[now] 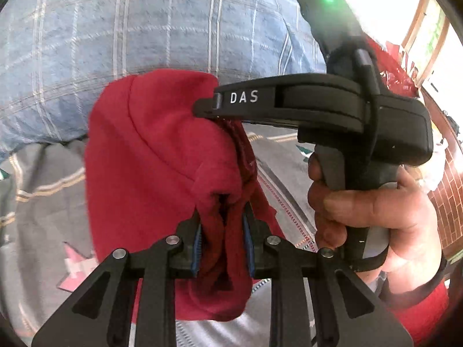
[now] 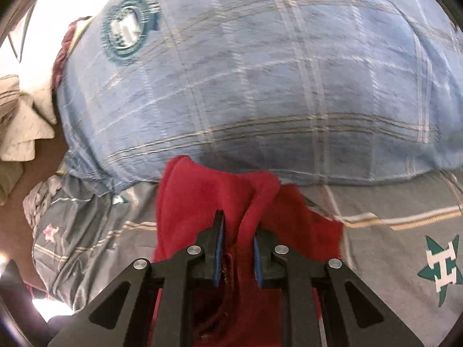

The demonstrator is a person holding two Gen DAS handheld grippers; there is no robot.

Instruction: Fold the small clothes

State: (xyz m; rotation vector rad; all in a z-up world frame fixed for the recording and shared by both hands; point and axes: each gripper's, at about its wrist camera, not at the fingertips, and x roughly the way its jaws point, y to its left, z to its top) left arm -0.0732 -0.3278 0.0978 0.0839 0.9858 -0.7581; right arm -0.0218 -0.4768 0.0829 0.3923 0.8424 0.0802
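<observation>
A small red garment (image 1: pixel 150 162) hangs bunched between both grippers, lifted above the bed. My left gripper (image 1: pixel 222 217) is shut on a thick fold of it, the cloth filling the space between the blue pads. In the left wrist view my right gripper (image 1: pixel 208 105) comes in from the right, held by a hand (image 1: pixel 376 211), its tip pinching the garment's upper edge. In the right wrist view my right gripper (image 2: pixel 238 228) is shut on a ridge of the red garment (image 2: pixel 188 202), which drapes down on both sides.
A grey plaid bedsheet (image 2: pixel 390 208) with a green star emblem (image 2: pixel 441 266) lies below. A large blue plaid pillow (image 2: pixel 260 72) fills the background. Crumpled pale clothes (image 2: pixel 23 121) lie at the left. A brick-patterned wall (image 1: pixel 448 190) is at the right.
</observation>
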